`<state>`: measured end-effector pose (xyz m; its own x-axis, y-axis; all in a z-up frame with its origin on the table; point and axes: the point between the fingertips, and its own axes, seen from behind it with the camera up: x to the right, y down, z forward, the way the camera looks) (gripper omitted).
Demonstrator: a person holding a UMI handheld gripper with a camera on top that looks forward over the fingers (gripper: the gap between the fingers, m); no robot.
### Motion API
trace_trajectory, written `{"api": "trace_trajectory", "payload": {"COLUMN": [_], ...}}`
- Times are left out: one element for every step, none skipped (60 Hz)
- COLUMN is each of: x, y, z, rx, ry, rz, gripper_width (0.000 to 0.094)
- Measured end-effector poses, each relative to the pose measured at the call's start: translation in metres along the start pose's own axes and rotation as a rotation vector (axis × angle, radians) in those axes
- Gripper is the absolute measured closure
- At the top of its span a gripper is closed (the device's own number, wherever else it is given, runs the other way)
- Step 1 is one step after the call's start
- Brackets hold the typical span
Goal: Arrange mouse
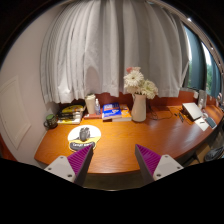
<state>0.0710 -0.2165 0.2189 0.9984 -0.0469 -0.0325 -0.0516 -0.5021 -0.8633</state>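
Mouse, small, dark and rounded (84, 133), lies on a round yellow-white mat (83, 137) at about eleven o'clock, beyond your gripper (114, 161), whose fingers are spread with nothing between. Approaching too fast, you could push it off the mat. Its shape is perhaps unclear; the wooden desk's (130, 140) near edge is hidden.

Wooden desk (125, 140), orange-brown top. Landmark: vase of pale flowers (139, 100), mid-desk. Left of vase: blue book (110, 111), white container (92, 104), stacked books (70, 113). Left and nearer: round yellow pad (84, 135) bearing the mouse (85, 132). Right of vase: white device (194, 111).
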Motion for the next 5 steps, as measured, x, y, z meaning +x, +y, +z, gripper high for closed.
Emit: {"api": "trace_trajectory", "payload": {"x": [0.0007, 0.0008, 0.0008, 0.0007, 0.0008], "y": [-0.0001, -0.0003, -0.0003, -0.0001, 0.0002], "z": [-0.0009, -0.0015, -0.0022, -0.0028, -0.0035], "rx": [0.002, 0.003, 0.004, 0.005, 0.006], "ry": [0.001, 0.000, -0.001, -0.003, -0.005], "rz": [-0.001, -0.002, -0.003, -0.003, -0.002], "gripper_width": [0.0096, 0.0096, 0.0095, 0.0095, 0.0095]}}
